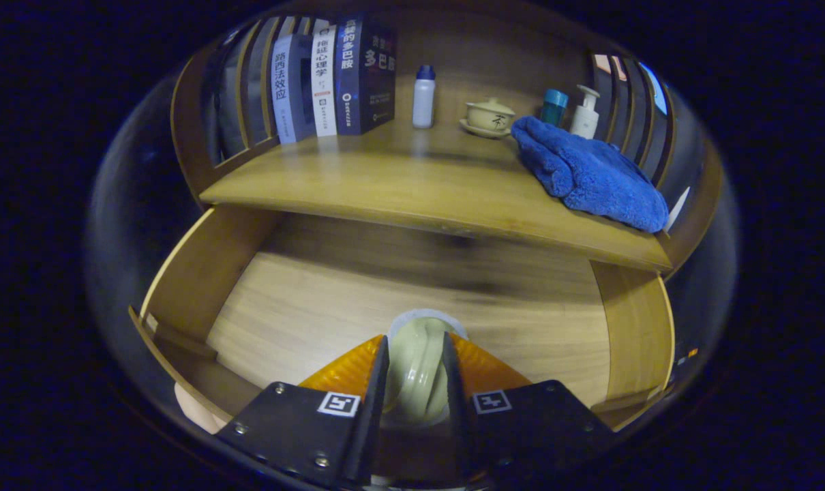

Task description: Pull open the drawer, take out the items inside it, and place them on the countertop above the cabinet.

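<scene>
Drawer (181,286): pulled open, so step 1 looks done. Wood floor bare apart from the item in the tool.
Table (412,187): top above the cabinet carries a blue towel (590,174), lidded teacup (489,116), white bottle (423,95), pump bottle (585,111), teal-capped container (554,106), row of books (331,75). Can't tell which of these, if any, came out of the drawer.
Tool (416,372): closed on a pale green rounded ceramic piece (416,365), prob. a lid or small cup; both fingers press its sides.
Item vs tool: sits right between the fingers, its far edge poking just ahead of the tips, over the drawer's front part, well below the table edge.
Progress: roughly mid-task by my read. Item gripped but not yet on the table.
Left: lift clear of the drawer, carry up, set down on a free patch near the table's front.
</scene>
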Action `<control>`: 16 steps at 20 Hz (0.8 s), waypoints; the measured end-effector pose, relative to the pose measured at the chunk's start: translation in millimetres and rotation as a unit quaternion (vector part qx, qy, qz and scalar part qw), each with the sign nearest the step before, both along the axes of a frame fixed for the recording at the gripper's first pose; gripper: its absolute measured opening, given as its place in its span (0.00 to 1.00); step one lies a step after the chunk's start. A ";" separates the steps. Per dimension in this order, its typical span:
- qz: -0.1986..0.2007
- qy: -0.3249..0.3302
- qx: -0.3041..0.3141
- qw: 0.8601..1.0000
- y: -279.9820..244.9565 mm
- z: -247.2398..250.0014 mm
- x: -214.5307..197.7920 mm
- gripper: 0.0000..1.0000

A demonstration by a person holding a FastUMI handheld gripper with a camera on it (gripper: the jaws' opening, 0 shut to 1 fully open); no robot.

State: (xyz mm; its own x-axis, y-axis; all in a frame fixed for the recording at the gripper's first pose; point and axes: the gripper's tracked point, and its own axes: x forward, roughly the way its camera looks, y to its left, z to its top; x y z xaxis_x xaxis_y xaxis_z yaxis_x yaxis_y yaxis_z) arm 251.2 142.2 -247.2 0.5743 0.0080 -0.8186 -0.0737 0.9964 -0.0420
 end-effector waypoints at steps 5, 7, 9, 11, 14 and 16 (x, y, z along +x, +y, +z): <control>-0.009 0.015 0.000 1.000 -2.1 -10.3 -0.8 0.46; -0.010 0.021 0.004 1.000 -0.9 -12.1 -1.1 0.46; -0.012 0.019 -0.001 1.000 -3.0 -12.6 -1.2 0.34; -0.012 0.018 -0.002 1.000 -2.8 -13.8 0.4 0.24; -0.015 0.003 0.005 1.000 -2.1 -11.0 2.8 0.14; -0.019 -0.010 0.008 1.000 -1.9 -4.3 2.2 0.13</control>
